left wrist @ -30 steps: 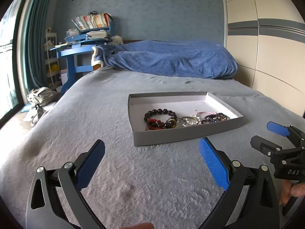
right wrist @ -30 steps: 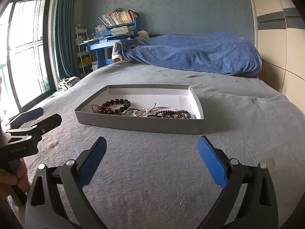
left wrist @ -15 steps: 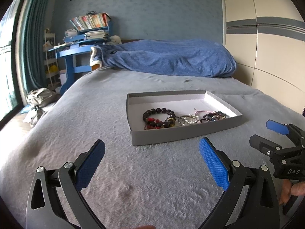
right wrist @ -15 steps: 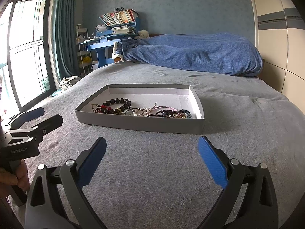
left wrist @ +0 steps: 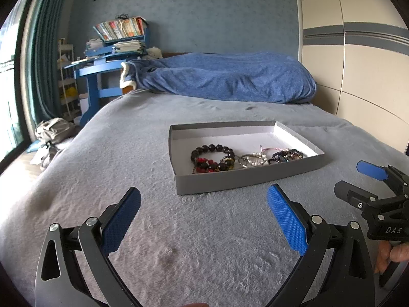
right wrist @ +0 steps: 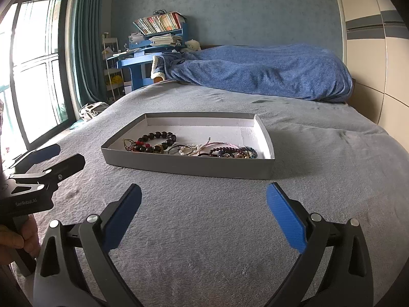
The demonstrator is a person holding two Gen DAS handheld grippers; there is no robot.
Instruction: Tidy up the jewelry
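A shallow grey tray (left wrist: 245,179) (right wrist: 189,170) lies on the grey bed. Along its near side lie a black bead bracelet (left wrist: 212,149) (right wrist: 157,136), a red bead piece (left wrist: 204,165), a silver and pearl bracelet (left wrist: 251,160) (right wrist: 188,150) and a dark multicolour bead bracelet (left wrist: 287,154) (right wrist: 230,151). My left gripper (left wrist: 204,216) is open and empty, hovering short of the tray. My right gripper (right wrist: 203,212) is open and empty, also short of the tray. Each gripper shows at the edge of the other's view: the right (left wrist: 368,181), the left (right wrist: 51,157).
A rumpled blue blanket (left wrist: 225,76) lies across the bed's far end. A blue desk with books (left wrist: 110,58) stands far left, a bag (left wrist: 53,130) on the floor below it. A wardrobe (left wrist: 358,64) lines the right side. A window (right wrist: 33,76) is on the left.
Both grippers have drifted very slightly; the tray sits a touch lower and closer in the right wrist view. Both stay open and empty.
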